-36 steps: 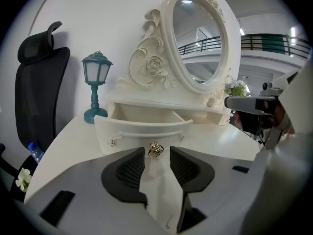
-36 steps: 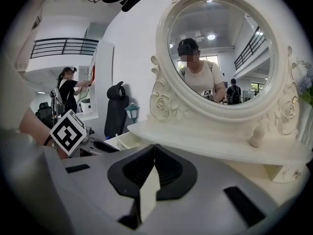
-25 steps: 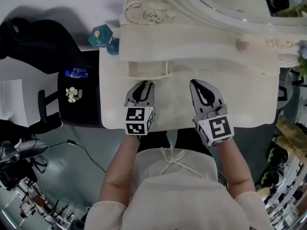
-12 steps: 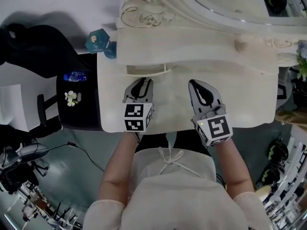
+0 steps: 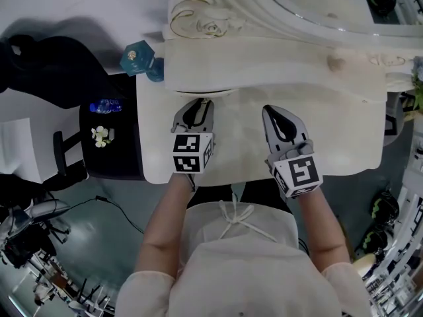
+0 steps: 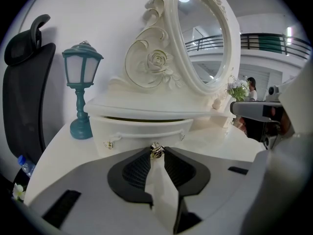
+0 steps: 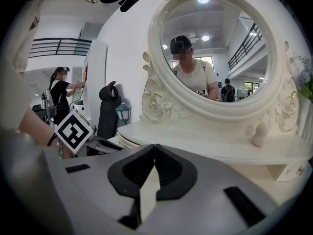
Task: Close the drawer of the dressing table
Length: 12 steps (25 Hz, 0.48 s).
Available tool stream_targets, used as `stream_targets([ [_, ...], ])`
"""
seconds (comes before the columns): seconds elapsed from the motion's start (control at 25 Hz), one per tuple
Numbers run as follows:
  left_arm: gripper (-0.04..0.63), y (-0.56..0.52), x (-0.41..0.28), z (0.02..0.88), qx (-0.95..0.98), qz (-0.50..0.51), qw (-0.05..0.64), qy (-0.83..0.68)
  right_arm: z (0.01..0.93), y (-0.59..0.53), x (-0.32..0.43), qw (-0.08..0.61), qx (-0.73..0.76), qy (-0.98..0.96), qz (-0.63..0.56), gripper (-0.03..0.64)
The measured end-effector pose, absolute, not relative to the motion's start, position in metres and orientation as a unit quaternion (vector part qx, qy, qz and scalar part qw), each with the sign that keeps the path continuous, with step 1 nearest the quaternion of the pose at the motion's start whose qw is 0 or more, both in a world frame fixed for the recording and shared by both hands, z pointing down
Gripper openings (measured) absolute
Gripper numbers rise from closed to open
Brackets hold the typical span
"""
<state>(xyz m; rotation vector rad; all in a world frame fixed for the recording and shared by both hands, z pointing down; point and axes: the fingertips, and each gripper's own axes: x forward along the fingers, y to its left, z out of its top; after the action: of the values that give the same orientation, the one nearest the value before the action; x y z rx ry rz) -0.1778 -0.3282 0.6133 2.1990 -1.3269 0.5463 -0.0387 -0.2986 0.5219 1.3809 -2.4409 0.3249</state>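
drawer (image 6: 142, 131) sits at the centre of the left tool view, under the raised shelf (image 6: 146, 109) at the back of the counter (image 6: 68, 148). it stands out only a little, with a thin dark gap along its top edge. in the head view just a sliver of it shows at upper centre, ahead of the left tool (image 5: 198, 104). that tool is clenched on the small metal knob (image 6: 156, 151) in the middle of the drawer front. the right tool (image 7: 154, 150) is clenched on nothing, over the counter and apart from the drawer. the drawer looks like light, stiff painted wood that should slide easily. the knob is small, smooth and probably slippery, so a straight, even push on it, or on the flat front beside it, seems safest against jamming askew.
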Motion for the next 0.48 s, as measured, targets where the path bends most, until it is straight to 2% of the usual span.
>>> stream_targets([
  [0.48,0.103,-0.353,-0.177,0.614,0.813,0.197,0.254,-0.486,0.523,-0.303,-0.038,0.163,0.494,-0.845,0.122,0.006],
])
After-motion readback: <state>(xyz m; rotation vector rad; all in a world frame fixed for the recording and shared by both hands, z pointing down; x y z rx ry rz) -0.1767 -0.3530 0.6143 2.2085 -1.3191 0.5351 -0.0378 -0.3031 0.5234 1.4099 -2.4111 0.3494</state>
